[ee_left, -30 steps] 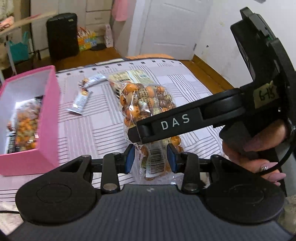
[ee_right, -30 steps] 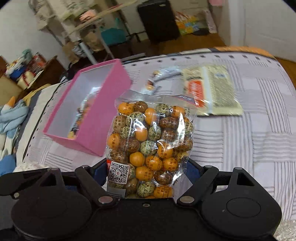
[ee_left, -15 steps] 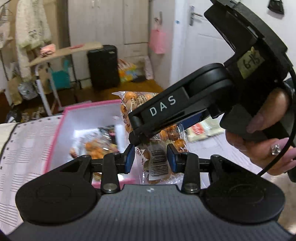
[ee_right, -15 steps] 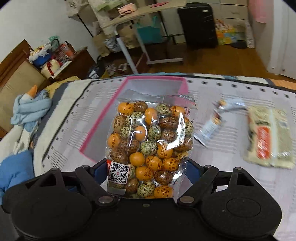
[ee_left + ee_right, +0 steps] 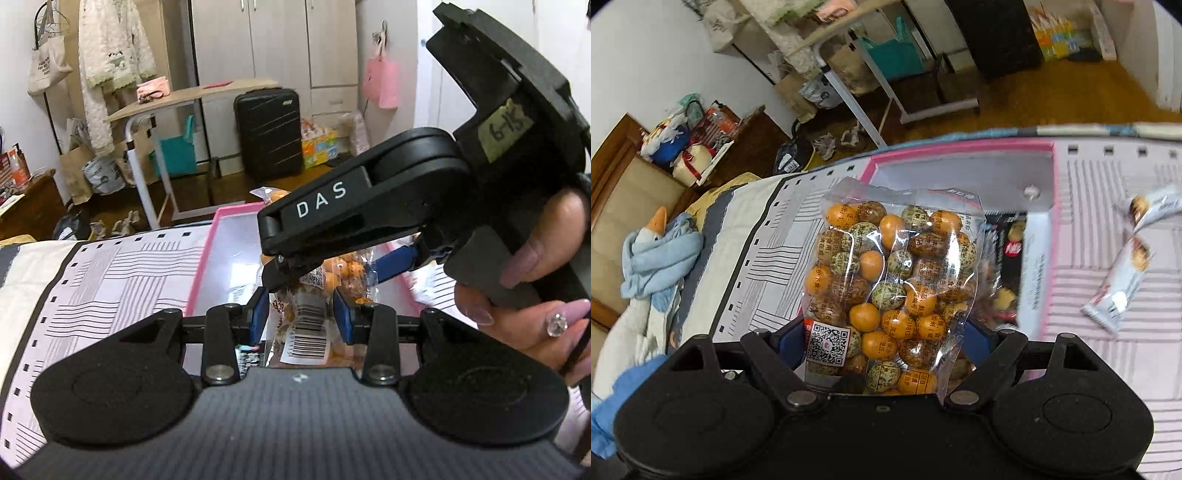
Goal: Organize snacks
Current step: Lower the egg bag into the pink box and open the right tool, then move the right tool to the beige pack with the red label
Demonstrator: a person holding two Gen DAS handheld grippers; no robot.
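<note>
Our right gripper [image 5: 886, 345] stays clamped on the bag of coated nuts [image 5: 894, 280], blue pads pressed to its lower sides. The pink box [image 5: 960, 157], off beyond the fingertips a second ago, now sits directly past the bag's top. Our left gripper [image 5: 300, 314] stands part open around the bag's barcode end, not visibly pinching it.

The left gripper [image 5: 301, 314] is matte black with blue pads [image 5: 258, 312] and silver pivot screws. At two o'clock, the right gripper [image 5: 328, 267] carries white "DAS" lettering and a handwritten yellowish label. The hand [image 5: 532, 280] at three o'clock has long pink nails, one with a gem.
</note>
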